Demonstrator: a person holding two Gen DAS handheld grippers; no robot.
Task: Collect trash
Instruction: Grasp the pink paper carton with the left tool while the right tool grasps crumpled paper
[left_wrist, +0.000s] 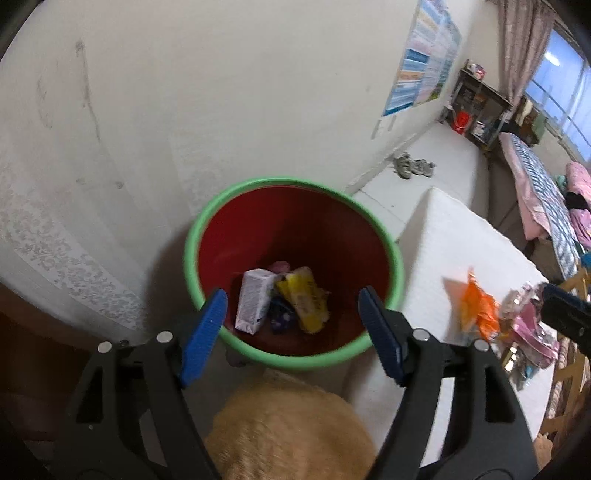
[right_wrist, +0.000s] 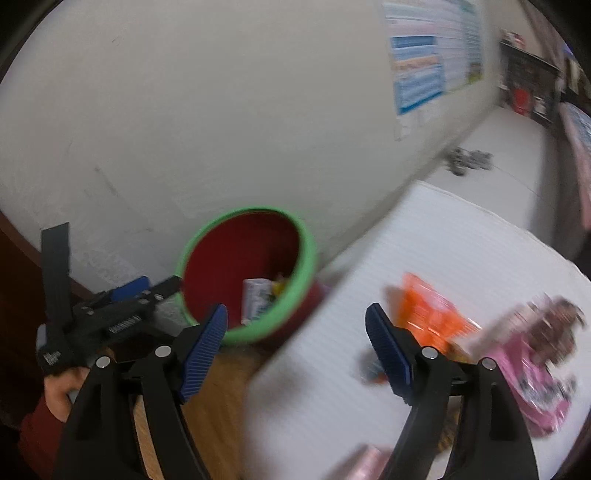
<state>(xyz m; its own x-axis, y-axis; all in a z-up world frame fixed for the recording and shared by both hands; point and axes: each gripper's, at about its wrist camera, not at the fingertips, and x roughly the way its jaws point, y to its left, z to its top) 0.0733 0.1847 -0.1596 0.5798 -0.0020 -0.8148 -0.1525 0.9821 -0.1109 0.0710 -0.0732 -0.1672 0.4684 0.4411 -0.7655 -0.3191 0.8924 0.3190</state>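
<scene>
Left gripper (left_wrist: 291, 306) held wide open, empty, over bin (left_wrist: 192, 254) | orange wrapper (right_wrist: 428, 314) seen just beyond right gripper (right_wrist: 295, 325), likewise wide open, empty

Bin (left_wrist: 293, 266): smooth plastic, red wall with a green rim, faintly glossy. Inside the bin, a carton (left_wrist: 253, 301) of printed matt card beside a yellow wrapper (left_wrist: 304, 297) of crinkled film. Right of the bin, the desk (left_wrist: 443, 236) carries a white, finely ribbed matt surface; on it an orange wrapper (left_wrist: 478, 308) of shiny creased foil. Left tool (left_wrist: 293, 325): matt black plastic arms, blue ridged pads (left_wrist: 205, 332), bright metal pins.
</scene>
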